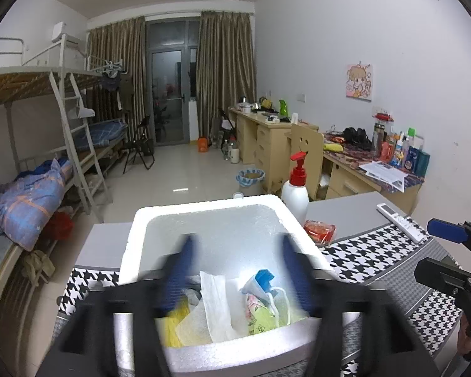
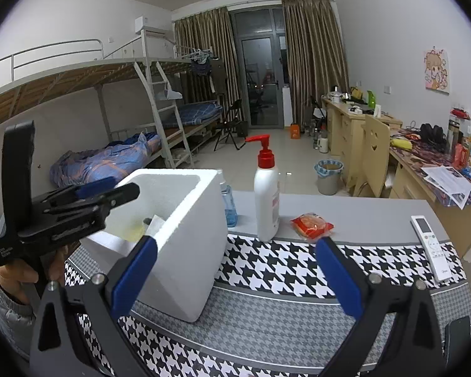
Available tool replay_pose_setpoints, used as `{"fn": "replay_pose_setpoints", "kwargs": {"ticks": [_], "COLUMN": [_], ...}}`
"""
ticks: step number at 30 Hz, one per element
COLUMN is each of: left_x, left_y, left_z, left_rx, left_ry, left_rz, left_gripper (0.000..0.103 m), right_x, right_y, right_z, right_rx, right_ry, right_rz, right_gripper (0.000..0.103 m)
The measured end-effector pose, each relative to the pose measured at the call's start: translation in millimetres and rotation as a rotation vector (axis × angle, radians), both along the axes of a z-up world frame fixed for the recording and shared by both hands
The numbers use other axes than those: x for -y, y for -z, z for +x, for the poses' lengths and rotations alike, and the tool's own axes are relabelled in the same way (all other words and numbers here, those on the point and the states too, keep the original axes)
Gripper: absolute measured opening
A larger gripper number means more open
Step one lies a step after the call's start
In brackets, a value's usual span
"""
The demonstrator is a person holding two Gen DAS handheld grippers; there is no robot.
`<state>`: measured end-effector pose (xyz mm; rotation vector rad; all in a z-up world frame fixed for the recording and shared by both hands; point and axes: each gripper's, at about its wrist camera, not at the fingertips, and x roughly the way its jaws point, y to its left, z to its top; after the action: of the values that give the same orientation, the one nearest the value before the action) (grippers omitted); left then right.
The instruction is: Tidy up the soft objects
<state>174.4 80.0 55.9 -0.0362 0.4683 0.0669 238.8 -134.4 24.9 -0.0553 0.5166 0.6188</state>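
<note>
A white foam box (image 1: 210,212) stands on the table; it also shows in the right wrist view (image 2: 191,235). Inside lie soft things: a white wipe (image 1: 216,301), yellow cloth (image 1: 175,323), a blue-capped tube (image 1: 260,282) and a pale green pouch (image 1: 263,317). My left gripper (image 1: 238,245) is open, blurred, over the box's inside, holding nothing; it also shows in the right wrist view (image 2: 110,193). My right gripper (image 2: 235,245) is open and empty over the houndstooth mat (image 2: 282,270), right of the box. A red packet (image 2: 311,224) lies beyond it.
A white pump bottle with a red top (image 2: 267,201) stands right of the box, with a blue bottle (image 2: 229,204) behind the box. A white remote (image 2: 430,248) lies at the table's right edge. Bunk beds are on the left, desks on the right.
</note>
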Motion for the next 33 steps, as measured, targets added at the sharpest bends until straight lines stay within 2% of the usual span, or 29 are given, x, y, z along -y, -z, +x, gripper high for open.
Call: {"fn": "replay_pose_setpoints", "kwargs": {"ticks": [4,8,9,13,21,33], "left_x": [1,2,3,4,0,-9], "left_y": [-2,-7,-9,-14,-15,7], "left_z": [-8,-21,-25,-39,-71,-111], "left_rx": [0.012,0.052,0.066,0.089,0.127,0.194], "left_ry": [-0.007,-0.029,-0.032,-0.054,-0.086,-0.191], "left_rz": [0.015,0.015,0.016,0.02,0.014,0.008], "left_gripper": [0.079,0.1,0.101,0.102,0.102,0.102], "right_x": [5,9,8,10,14,17], "right_y": [2,2,1,-3,-7,-2], "right_z": [-1,-3,-5,-16,-30,-60], "right_rx": [0.0,0.007,0.015,0.056,0.08,0.134], "right_ry": [0.005,0.014,0.02,0.039,0.023,-0.008], "right_rz": [0.003,0.011,0.008,0.001,0.018,0.012], "right_gripper": [0.102,0.102,0.102,0.102,0.102,0.102]}}
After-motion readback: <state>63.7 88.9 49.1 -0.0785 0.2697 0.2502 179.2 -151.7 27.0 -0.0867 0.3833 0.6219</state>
